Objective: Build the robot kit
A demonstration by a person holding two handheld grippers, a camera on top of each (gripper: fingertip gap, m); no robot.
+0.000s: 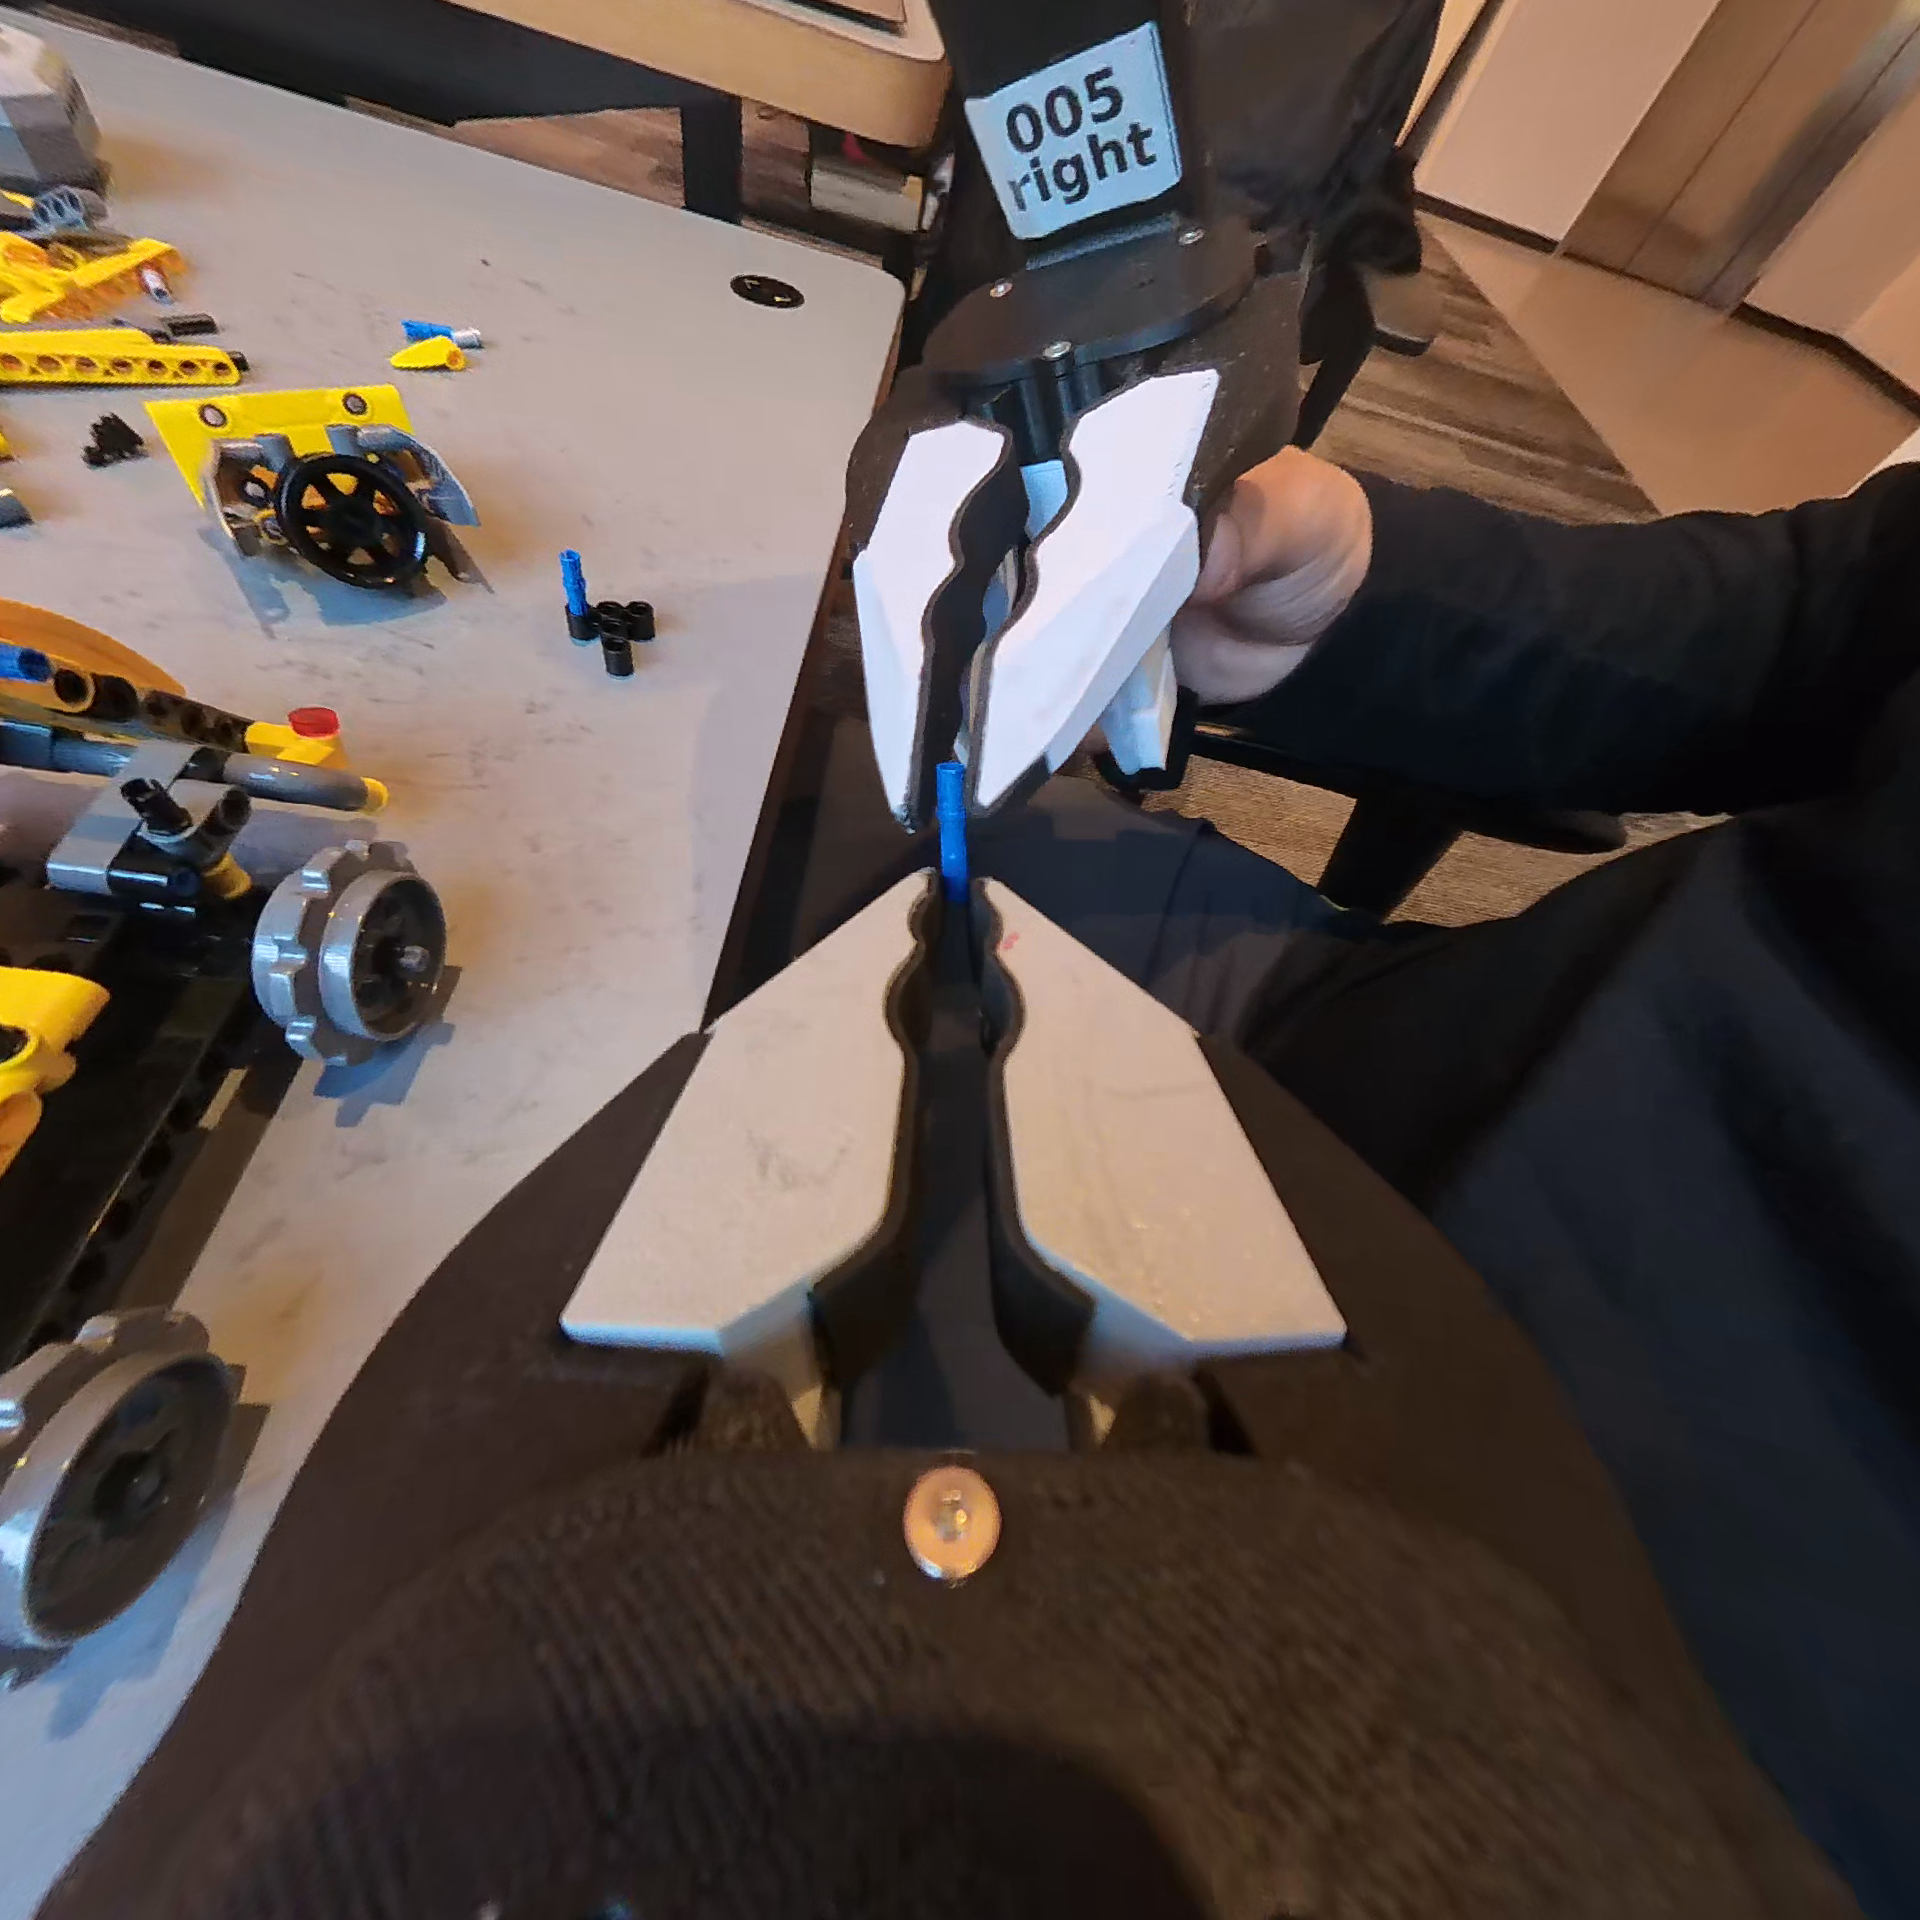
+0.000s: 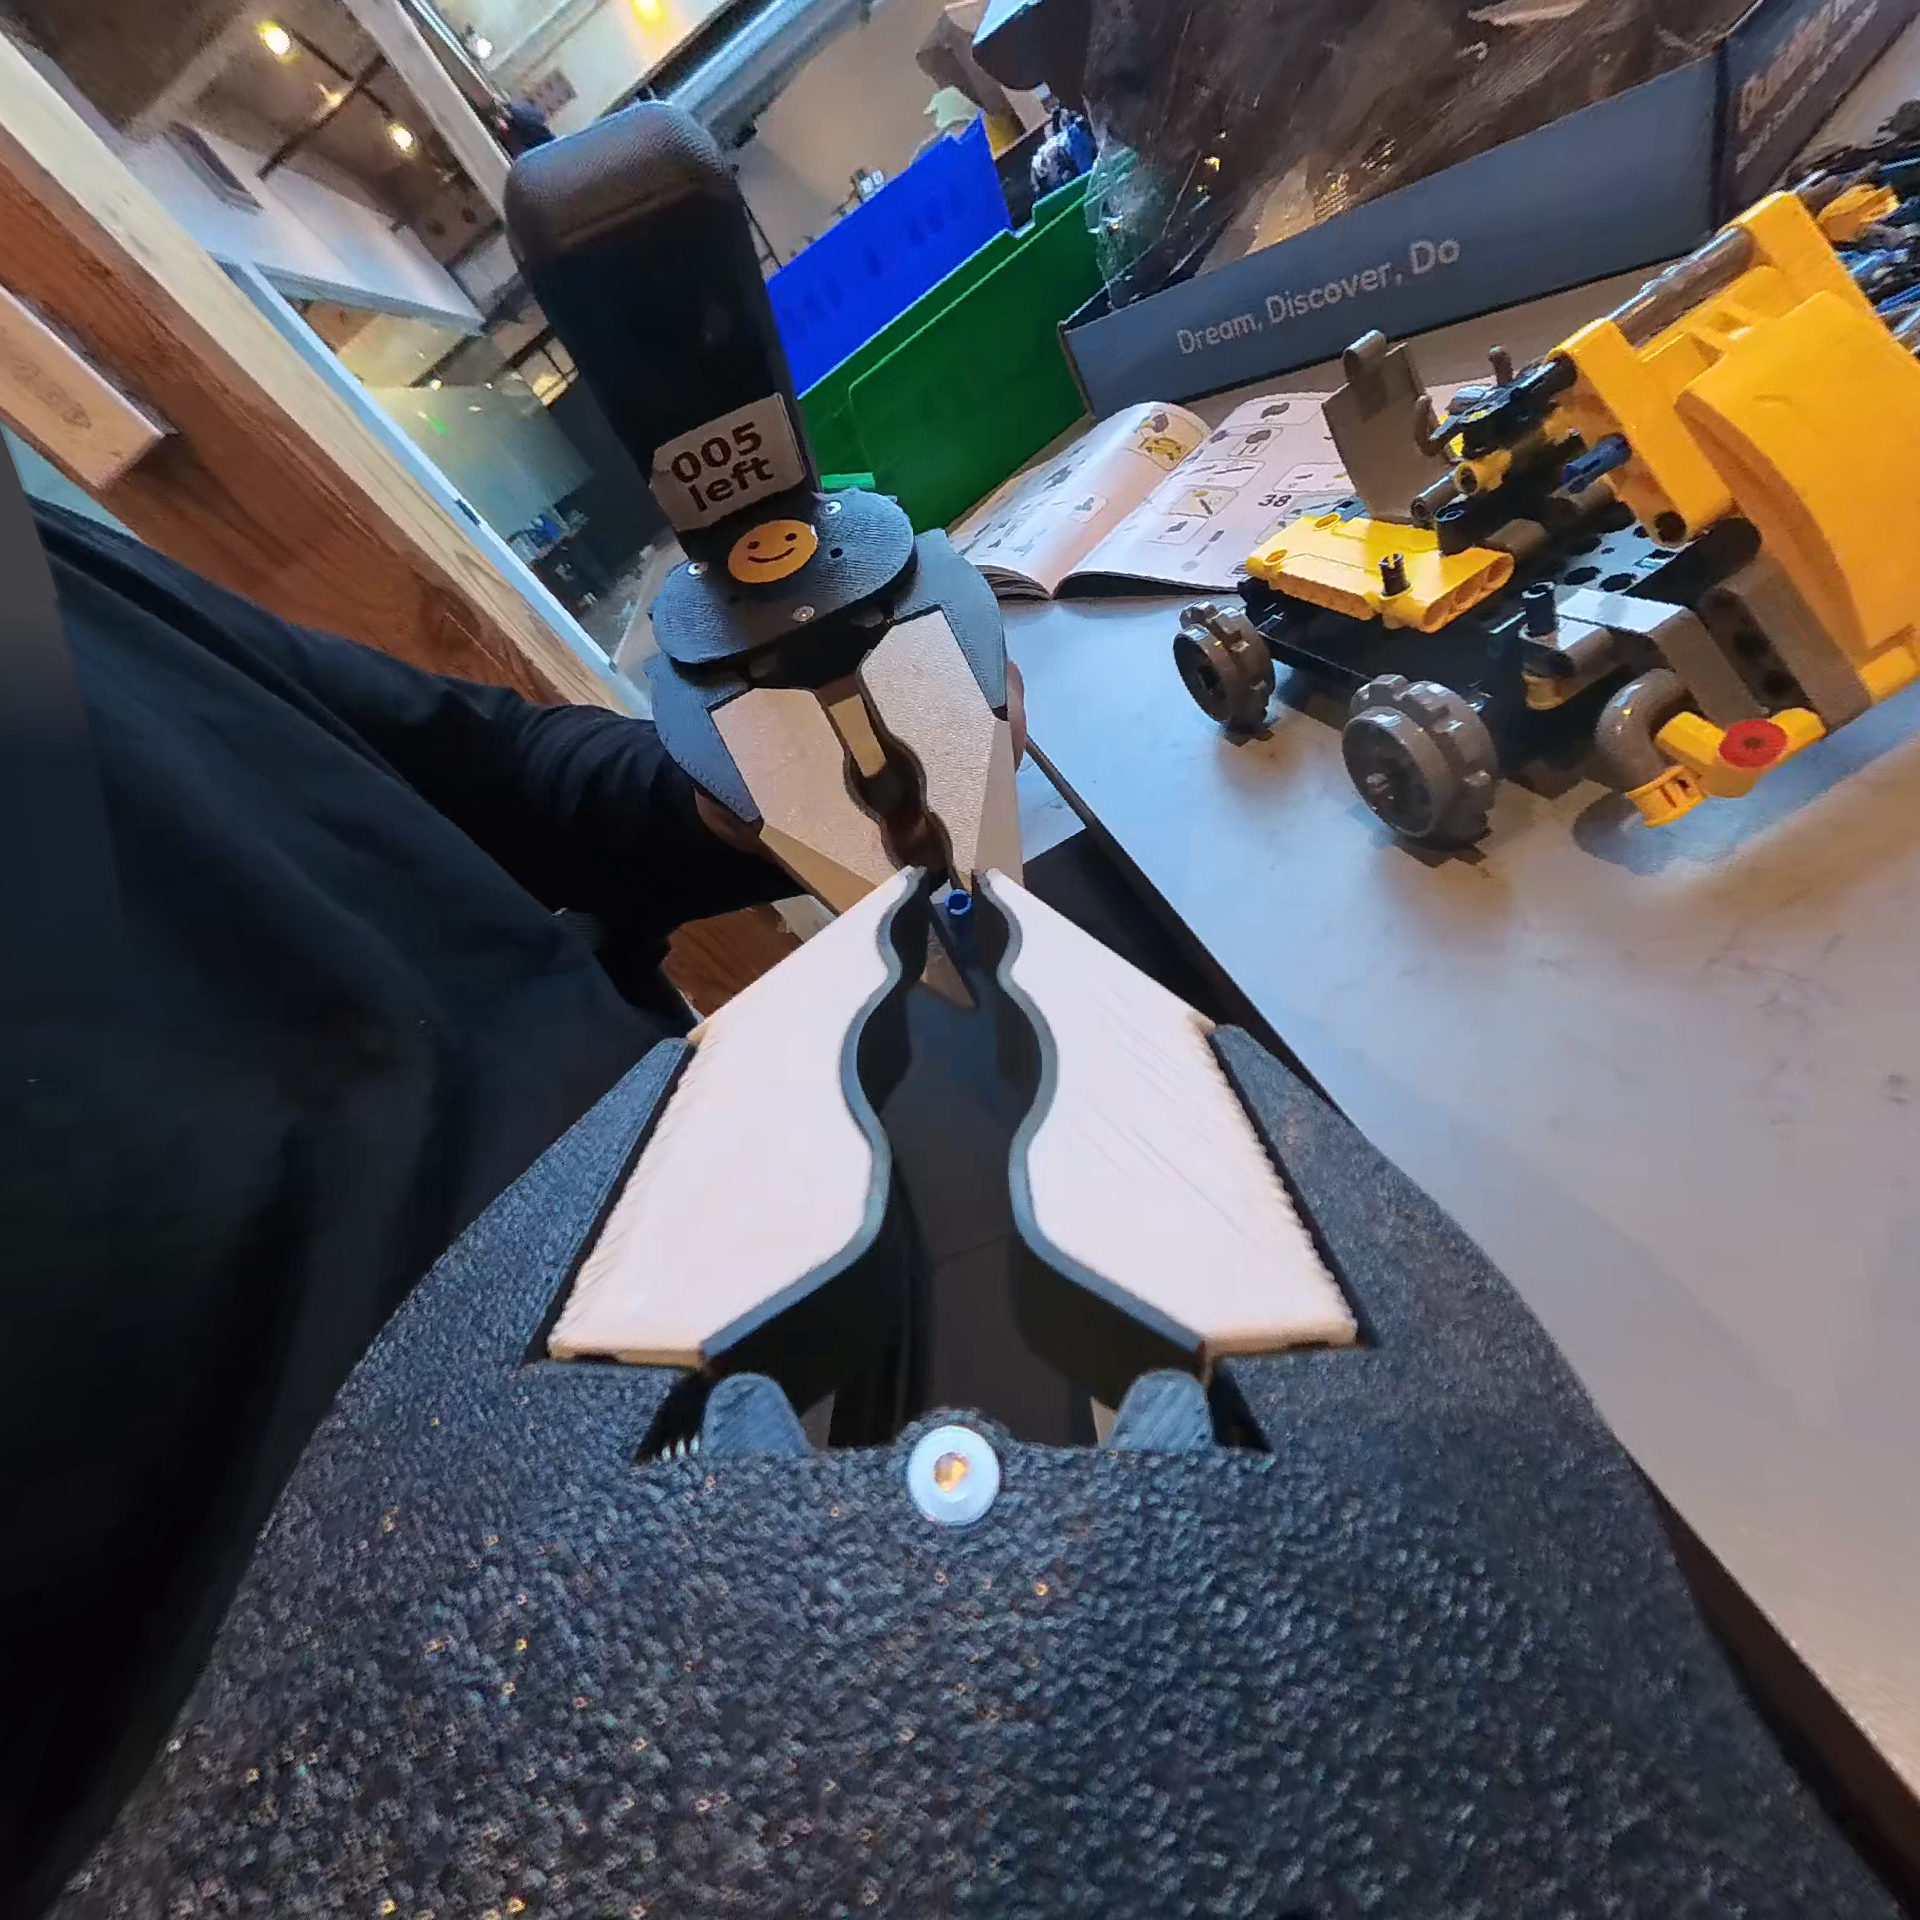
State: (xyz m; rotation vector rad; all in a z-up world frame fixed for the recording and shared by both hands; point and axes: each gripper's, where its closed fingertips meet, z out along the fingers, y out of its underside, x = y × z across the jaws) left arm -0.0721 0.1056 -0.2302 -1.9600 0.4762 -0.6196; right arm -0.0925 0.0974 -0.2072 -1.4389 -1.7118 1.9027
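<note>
A: The grey table (image 1: 644, 436) fills the left of the left wrist view; its edge runs down the middle, and both grippers hang off that edge over the person's dark-clothed lap.

B: In the right wrist view, the biggest thing on it is a dark cardboard box (image 2: 1455, 197) at the back, with an open instruction booklet (image 2: 1143, 499) in front of it. Green and blue bins (image 2: 935, 312) stand beyond the table.

A: Next comes the yellow and black brick-built vehicle (image 2: 1621, 582) on grey wheels, well apart from the grippers. Beside it, in the left wrist view, lie a yellow panel with a black spoked wheel (image 1: 343, 499), yellow perforated beams (image 1: 114, 364), and a small cluster of black connectors with a blue pin (image 1: 608, 618).

B: And the grippers?

A: The left gripper (image 1: 951, 894) has its fingers drawn together on a blue pin (image 1: 952, 821), which sticks out upright from the tips. The right gripper (image 1: 940, 800), held by a hand (image 1: 1278, 582) in a black sleeve, points down at it from above, tip to tip.

B: Its fingers stand slightly apart at the tips, with the pin's free end (image 2: 958, 914) just between them. Whether they touch it cannot be told. Nothing lies between the two grippers except that pin.
</note>
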